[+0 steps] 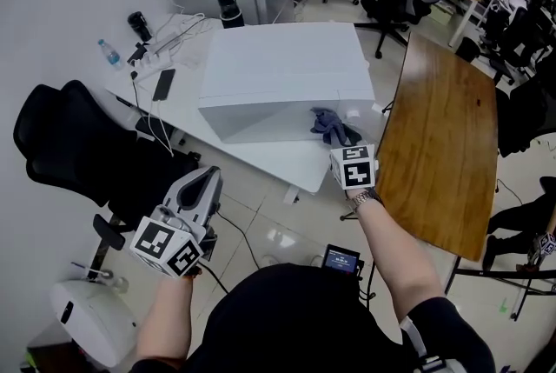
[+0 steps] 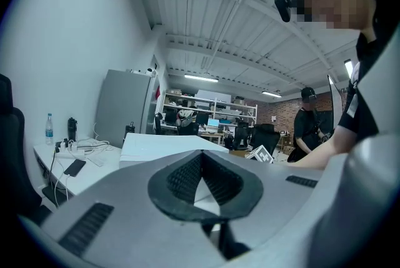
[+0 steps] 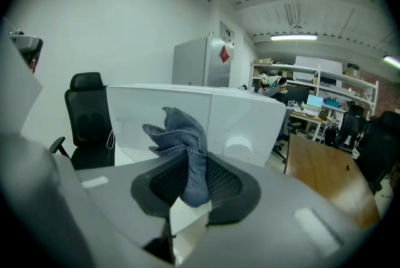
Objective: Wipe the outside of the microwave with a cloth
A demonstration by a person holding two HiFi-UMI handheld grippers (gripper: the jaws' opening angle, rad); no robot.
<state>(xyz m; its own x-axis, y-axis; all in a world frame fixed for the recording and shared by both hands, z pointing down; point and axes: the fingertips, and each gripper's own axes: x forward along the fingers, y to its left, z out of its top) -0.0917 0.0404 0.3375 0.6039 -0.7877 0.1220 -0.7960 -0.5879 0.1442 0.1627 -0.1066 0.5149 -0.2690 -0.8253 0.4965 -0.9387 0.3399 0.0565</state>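
The white microwave (image 1: 282, 76) stands on a white table (image 1: 287, 161); it also fills the middle of the right gripper view as the microwave (image 3: 250, 120), and shows past the left jaws as the microwave (image 2: 159, 145). My right gripper (image 1: 337, 135) is shut on a grey-blue cloth (image 1: 333, 127), held close to the microwave's front right corner. The bunched cloth (image 3: 182, 148) sticks up from between the pads. My left gripper (image 1: 201, 186) is shut with nothing in it, low at the left and well short of the table.
A brown wooden table (image 1: 443, 136) stands to the right. A black office chair (image 1: 82, 149) is at the left. A phone (image 1: 163, 84), cables, a power strip and bottles (image 1: 229, 8) lie on the white table behind the microwave. More desks and chairs stand beyond.
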